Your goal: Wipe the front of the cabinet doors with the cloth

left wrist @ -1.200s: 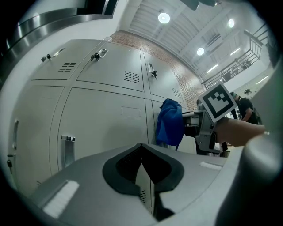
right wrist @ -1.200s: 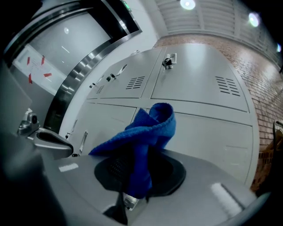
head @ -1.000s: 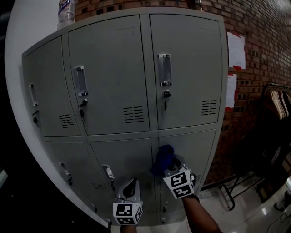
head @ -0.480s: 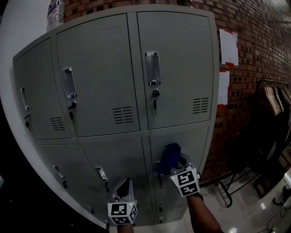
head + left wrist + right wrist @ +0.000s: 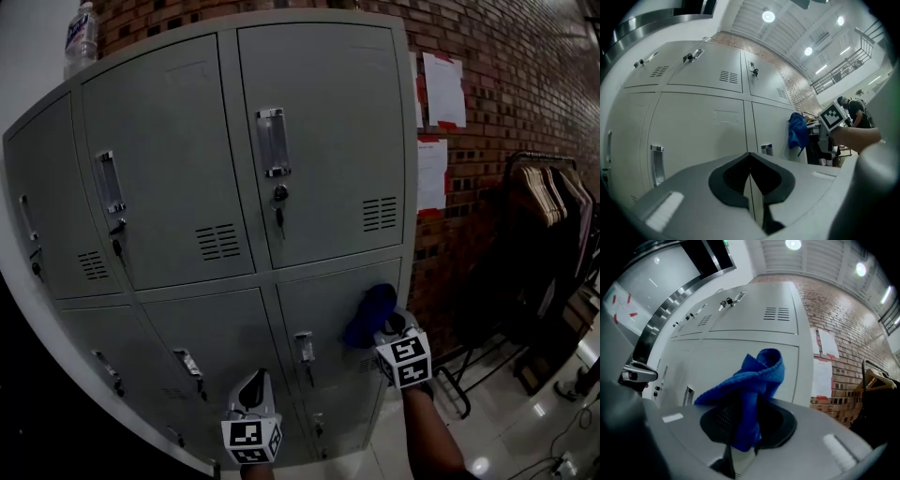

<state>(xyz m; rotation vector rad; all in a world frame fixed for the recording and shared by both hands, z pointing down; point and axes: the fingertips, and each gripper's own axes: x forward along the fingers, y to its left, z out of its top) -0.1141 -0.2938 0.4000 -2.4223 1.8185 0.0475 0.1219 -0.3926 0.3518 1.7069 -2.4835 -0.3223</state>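
Observation:
A grey metal locker cabinet (image 5: 234, 169) with two rows of doors fills the head view. My right gripper (image 5: 384, 328) is shut on a blue cloth (image 5: 370, 314), which lies against the right edge of the lower right door (image 5: 328, 309). In the right gripper view the bunched blue cloth (image 5: 750, 380) rises from the closed jaws before that door (image 5: 754, 362). My left gripper (image 5: 251, 398) hangs low in front of the lower middle door (image 5: 225, 337), shut with nothing in it. From the left gripper view the cloth (image 5: 798, 131) and right gripper (image 5: 825, 133) show at the right.
A brick wall (image 5: 506, 112) with pinned papers (image 5: 441, 89) stands right of the cabinet. A clothes rack with hangers (image 5: 553, 202) is at the far right. A plastic bottle (image 5: 80, 33) sits on top of the cabinet. Door handles (image 5: 274, 141) and keys protrude.
The right gripper has carried the cloth rightward across the lower right door to its right edge. The head view has swung right. The left gripper has hardly moved.

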